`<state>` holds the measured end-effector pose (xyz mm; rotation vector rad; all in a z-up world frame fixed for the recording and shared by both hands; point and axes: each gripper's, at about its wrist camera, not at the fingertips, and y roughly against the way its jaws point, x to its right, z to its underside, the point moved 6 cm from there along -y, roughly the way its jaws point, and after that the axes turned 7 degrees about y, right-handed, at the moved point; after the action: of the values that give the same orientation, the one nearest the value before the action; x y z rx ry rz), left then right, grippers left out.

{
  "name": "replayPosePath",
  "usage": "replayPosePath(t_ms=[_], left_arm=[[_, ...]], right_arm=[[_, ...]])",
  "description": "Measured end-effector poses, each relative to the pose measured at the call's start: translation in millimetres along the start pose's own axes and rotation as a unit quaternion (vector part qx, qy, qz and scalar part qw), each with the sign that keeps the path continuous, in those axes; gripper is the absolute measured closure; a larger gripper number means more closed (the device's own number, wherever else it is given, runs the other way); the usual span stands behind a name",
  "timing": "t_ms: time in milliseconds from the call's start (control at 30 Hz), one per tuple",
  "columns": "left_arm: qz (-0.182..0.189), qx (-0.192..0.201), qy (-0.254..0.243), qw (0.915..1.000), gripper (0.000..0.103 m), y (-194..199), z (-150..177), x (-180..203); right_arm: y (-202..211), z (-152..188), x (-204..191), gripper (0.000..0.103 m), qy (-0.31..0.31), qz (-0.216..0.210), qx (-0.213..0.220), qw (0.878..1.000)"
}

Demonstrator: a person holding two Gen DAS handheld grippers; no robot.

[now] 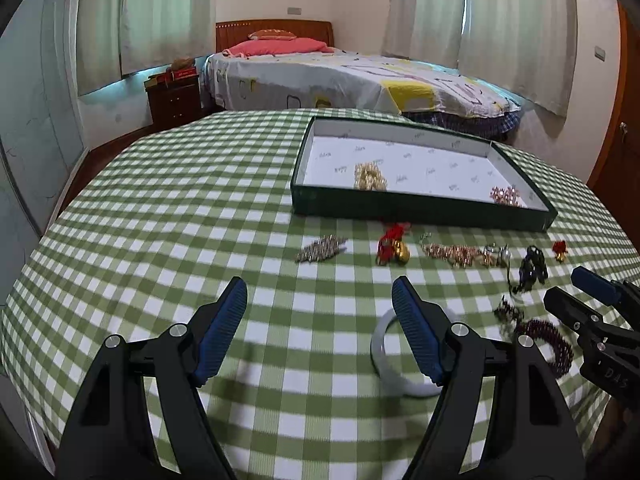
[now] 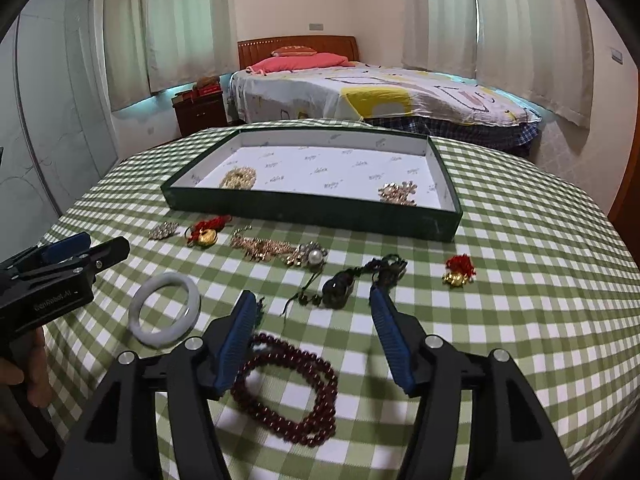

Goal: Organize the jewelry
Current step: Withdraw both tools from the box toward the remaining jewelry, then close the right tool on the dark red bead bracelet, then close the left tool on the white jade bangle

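My left gripper (image 1: 319, 282) hovers open over the checked cloth with nothing between its fingers. Its right finger covers part of a white bangle (image 1: 378, 344), which shows whole in the right wrist view (image 2: 136, 320). My right gripper (image 2: 312, 292) is open too, over a dark red bead bracelet (image 2: 332, 384) lying on the cloth between its fingers. A black pendant on a cord (image 2: 338, 290) lies just past its tips. The dark green tray (image 2: 312, 208) behind holds a gold pearl piece (image 2: 238, 178) and a rose-gold brooch (image 2: 398, 193).
A row lies before the tray: silver brooch (image 2: 163, 231), red tassel with gold charm (image 2: 206, 234), rose-gold chain (image 2: 262, 247), pearl brooch (image 2: 308, 256), small red-and-gold charm (image 2: 460, 270). A hand holds the left gripper (image 2: 106, 242). A bed stands beyond the table.
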<state>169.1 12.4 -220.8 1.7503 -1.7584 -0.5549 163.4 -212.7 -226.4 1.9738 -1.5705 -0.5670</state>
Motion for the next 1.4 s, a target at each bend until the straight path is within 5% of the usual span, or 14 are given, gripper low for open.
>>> replayPosePath(t_ms=[367, 867, 1067, 1200, 1400], left_arm=[[-0.005, -0.014, -0.004, 0.9999, 0.030, 1.0, 17.6, -2.9], [-0.006, -0.023, -0.002, 0.9997, 0.030, -2.6, 23.3, -2.8], [-0.006, -0.025, -0.001, 0.9997, 0.030, -3.4, 24.1, -2.1], [-0.004, -0.026, -0.001, 0.9997, 0.030, -4.0, 24.9, -1.4], [0.003, -0.025, -0.004, 0.9997, 0.029, -1.9, 24.1, 4.1]], right_arm=[[-4.9, 13.7, -18.2, 0.033, 0.017, -0.019, -0.023, 0.999], [-15.9, 28.6, -24.8, 0.033, 0.028, -0.022, -0.055, 0.998], [-14.5, 28.4, -25.7, 0.054, 0.032, -0.014, -0.052, 0.998], [-13.6, 27.3, -25.8, 0.079, 0.030, -0.024, -0.049, 0.998], [-11.6, 25.7, -21.5, 0.086, 0.019, -0.029, -0.043, 0.998]])
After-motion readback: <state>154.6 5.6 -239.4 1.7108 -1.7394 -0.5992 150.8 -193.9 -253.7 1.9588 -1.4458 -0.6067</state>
